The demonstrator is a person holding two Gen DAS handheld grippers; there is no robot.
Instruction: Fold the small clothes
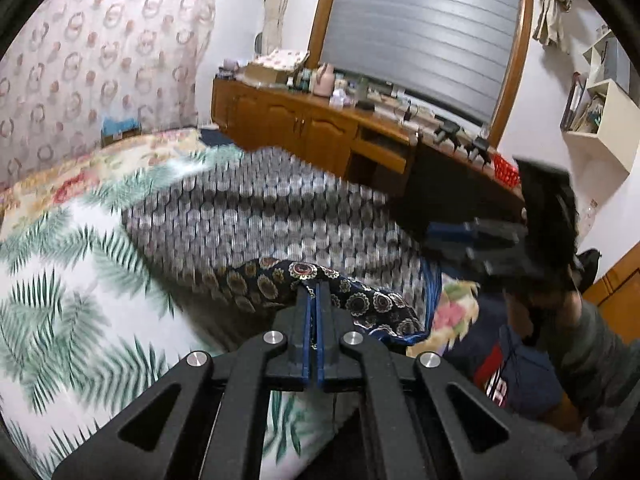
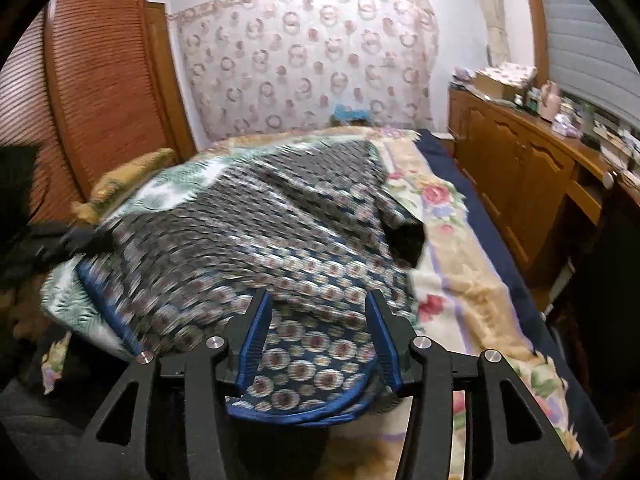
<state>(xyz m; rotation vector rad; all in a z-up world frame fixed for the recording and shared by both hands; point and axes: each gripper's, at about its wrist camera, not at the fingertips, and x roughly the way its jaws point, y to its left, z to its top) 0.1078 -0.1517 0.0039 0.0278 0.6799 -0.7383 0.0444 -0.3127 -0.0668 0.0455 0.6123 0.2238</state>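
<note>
The left gripper [image 1: 314, 292] pinched a fold of the patterned garment [image 2: 256, 232], which lay spread over the bed [image 2: 452, 280] near its foot edge. The right gripper [image 2: 318, 304] was spread apart above the hem. With one pinch only, the cloth could slide and bunch.

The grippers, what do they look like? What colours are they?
Each gripper, left and right, is black, with angled arms that have triangle-shaped holes, round silver bolts and two fingers lined with ribbed blue pads. No cables or markings show. The person's sleeve looks grey-green.
</note>
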